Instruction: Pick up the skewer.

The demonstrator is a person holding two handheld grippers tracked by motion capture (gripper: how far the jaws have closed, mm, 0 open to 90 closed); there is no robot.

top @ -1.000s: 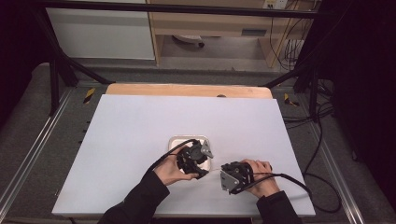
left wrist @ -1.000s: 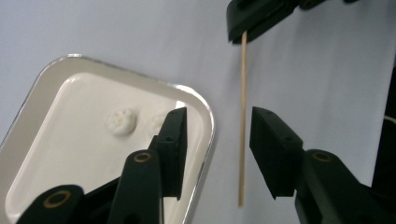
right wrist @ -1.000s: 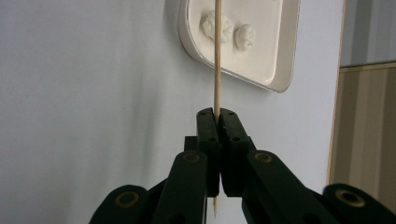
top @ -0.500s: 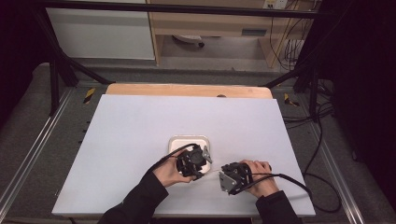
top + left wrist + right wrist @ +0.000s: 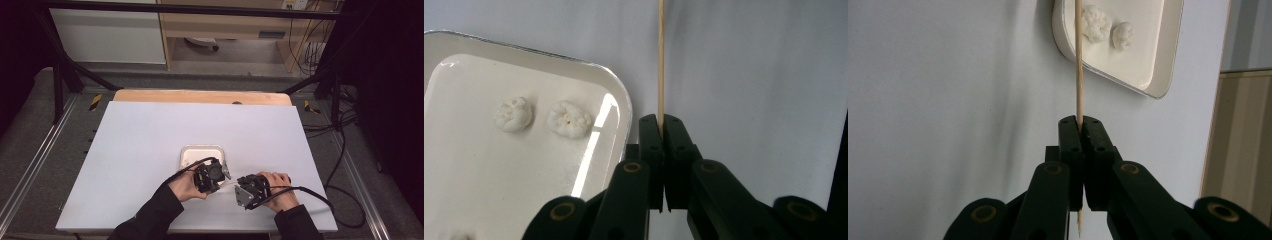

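Both claws are working right at the near edge of the white tray (image 5: 202, 152), close to the person's side of the counter (image 5: 140, 150). From the high view the left claw (image 5: 223, 172) is sitting at the tray's near right corner, and the right claw (image 5: 241, 192) is sitting just to the right of it, nearer the person, with a thin pale line running between them that is too fine to read from up there.

The left gripper view is settling it: the left claw (image 5: 661, 131) is pinching a thin wooden skewer (image 5: 660, 60), which is running straight up just beside the tray's (image 5: 621, 100) rounded corner. Two white puffy lumps (image 5: 541, 116) are lying in the tray, a detail too small to pick out from above. The right gripper view is showing the right claw (image 5: 1079, 131) pressed together on a skewer (image 5: 1078, 65) too, its pointed end poking out below the jaws and its shaft reaching across the tray's (image 5: 1168, 60) near corner, lumps (image 5: 1108, 27) beyond.

Compared with a second ago, the left claw's jaws have just been closing, now with the skewer between them, and its hand is sitting a touch closer to the right one. The right hand is holding its spot.

Both forearms, in dark sleeves, are coming in from the bottom edge, hands wrapped around the gripper bodies, cables trailing off.
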